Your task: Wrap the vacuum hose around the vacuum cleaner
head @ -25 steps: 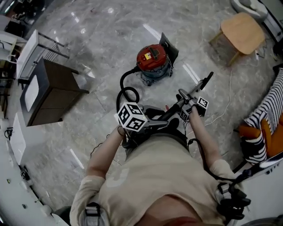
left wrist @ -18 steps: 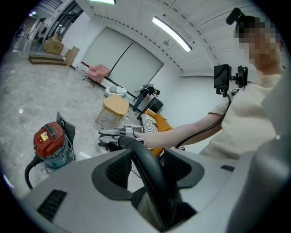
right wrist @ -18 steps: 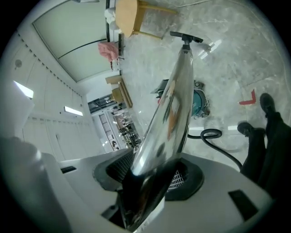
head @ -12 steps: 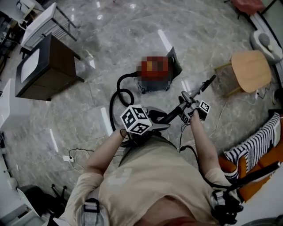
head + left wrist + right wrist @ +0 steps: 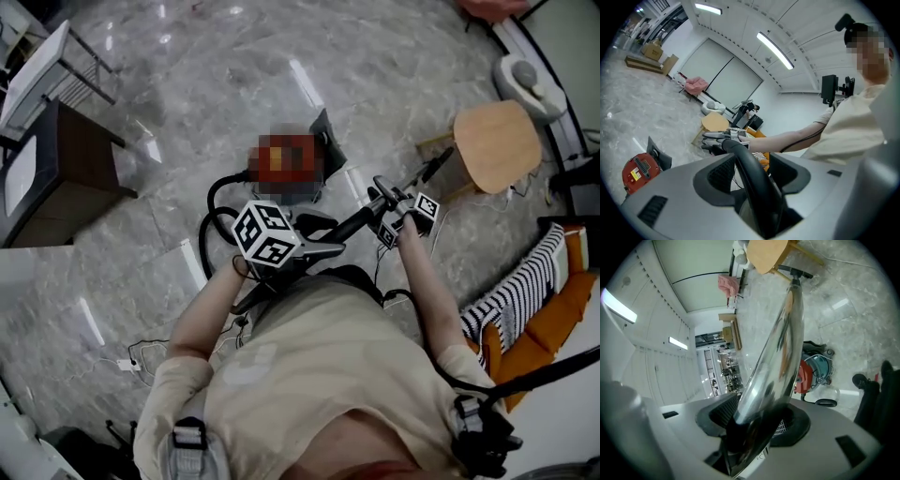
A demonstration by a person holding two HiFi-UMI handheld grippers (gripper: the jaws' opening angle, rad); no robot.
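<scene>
The black hose (image 5: 749, 171) is clamped in the left hand-held gripper (image 5: 757, 192), and the chrome wand (image 5: 782, 345) in the right hand-held gripper (image 5: 757, 430). A wide, unkinked loop should be led round the vacuum cleaner (image 5: 286, 161), at the head view's upper centre.

head cam steep down, tongs cams close along jaws, all share vacuum cleaner (image 5: 640, 171)

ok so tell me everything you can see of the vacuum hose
The vacuum hose is black and flexible. It leaves the red-topped vacuum cleaner, loops on the floor, then rises into the left gripper, whose jaws clamp it. From there it runs on toward the shiny metal wand clamped in the right gripper.
</scene>
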